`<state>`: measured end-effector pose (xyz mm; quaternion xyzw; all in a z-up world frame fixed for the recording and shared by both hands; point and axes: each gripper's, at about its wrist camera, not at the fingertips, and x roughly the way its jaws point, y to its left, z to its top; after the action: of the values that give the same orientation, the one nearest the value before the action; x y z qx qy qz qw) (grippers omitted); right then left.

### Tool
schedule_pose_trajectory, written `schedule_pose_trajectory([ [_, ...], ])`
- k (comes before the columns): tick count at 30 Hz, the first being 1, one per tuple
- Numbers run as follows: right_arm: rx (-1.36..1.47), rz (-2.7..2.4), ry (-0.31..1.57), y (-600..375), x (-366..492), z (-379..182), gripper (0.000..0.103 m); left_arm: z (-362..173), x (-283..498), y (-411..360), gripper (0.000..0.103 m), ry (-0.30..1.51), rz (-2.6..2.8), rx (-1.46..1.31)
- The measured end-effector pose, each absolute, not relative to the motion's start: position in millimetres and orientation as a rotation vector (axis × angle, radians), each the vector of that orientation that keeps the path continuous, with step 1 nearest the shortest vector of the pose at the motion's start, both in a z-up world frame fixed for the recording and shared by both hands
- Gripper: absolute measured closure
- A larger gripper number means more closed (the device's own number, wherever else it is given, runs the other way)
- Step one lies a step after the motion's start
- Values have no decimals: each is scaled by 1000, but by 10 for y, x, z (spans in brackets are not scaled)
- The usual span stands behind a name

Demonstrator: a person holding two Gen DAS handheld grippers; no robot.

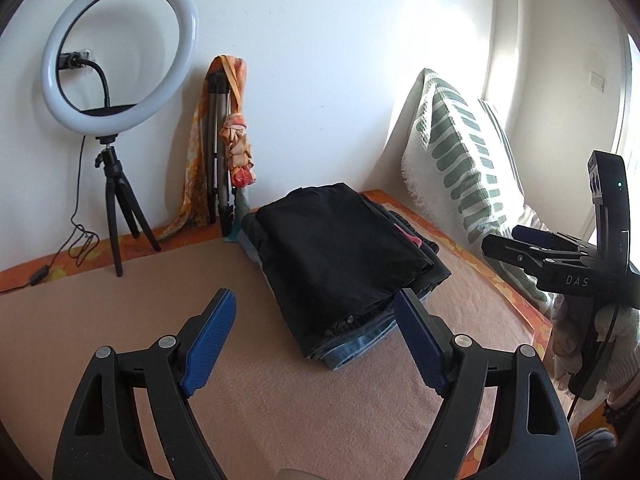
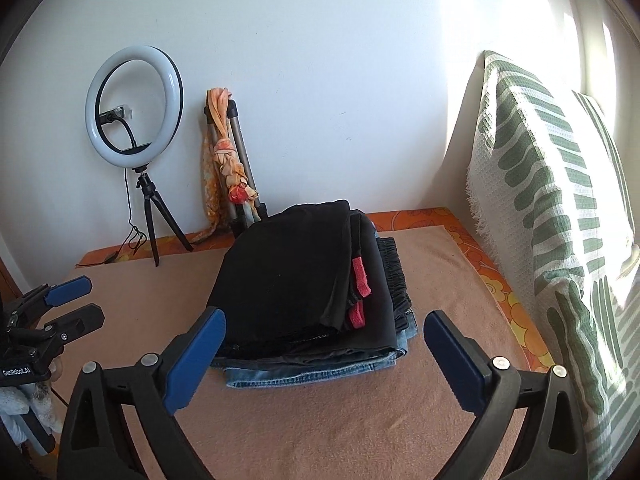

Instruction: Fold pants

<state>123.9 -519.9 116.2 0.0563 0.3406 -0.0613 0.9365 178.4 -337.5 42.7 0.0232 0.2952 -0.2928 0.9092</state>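
A stack of folded pants [image 1: 340,248] lies on the tan blanket [image 1: 120,320], with black pants on top and blue jeans [image 2: 304,374] at the bottom. In the right wrist view a red tag [image 2: 361,276] shows between the layers. My left gripper [image 1: 316,298] stands open just short of the stack's near edge, with nothing between its blue pads. My right gripper [image 2: 325,318] is wide open in front of the stack [image 2: 288,272], also holding nothing. Each gripper shows in the other's view: the right gripper [image 1: 520,244] at the right, the left gripper [image 2: 90,298] at the left.
A ring light [image 1: 120,52] on a small black tripod [image 1: 116,216] stands at the back left by the wall. A folded tripod draped with an orange scarf [image 1: 232,140] leans beside it. A green-and-white patterned cushion [image 2: 552,200] lines the right side. An orange floral sheet [image 2: 500,296] edges the blanket.
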Motion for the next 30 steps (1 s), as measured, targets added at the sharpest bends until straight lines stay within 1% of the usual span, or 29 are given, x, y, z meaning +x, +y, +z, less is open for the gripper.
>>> schedule_pose_trajectory([
  [12,129,-186,694,-4947,900,924,0,265,1374,-3197,21,613,-566,55],
  [27,110,-193,643,-4774,719,896,0,138,1167,-3004,19,612,-521,60],
  [29,111,-197,636,-4764,706,892,0,137,1158,-2979,17,611,-522,53],
  [30,107,-199,632,-4757,700,889,0,139,1158,-2965,12,608,-519,48],
])
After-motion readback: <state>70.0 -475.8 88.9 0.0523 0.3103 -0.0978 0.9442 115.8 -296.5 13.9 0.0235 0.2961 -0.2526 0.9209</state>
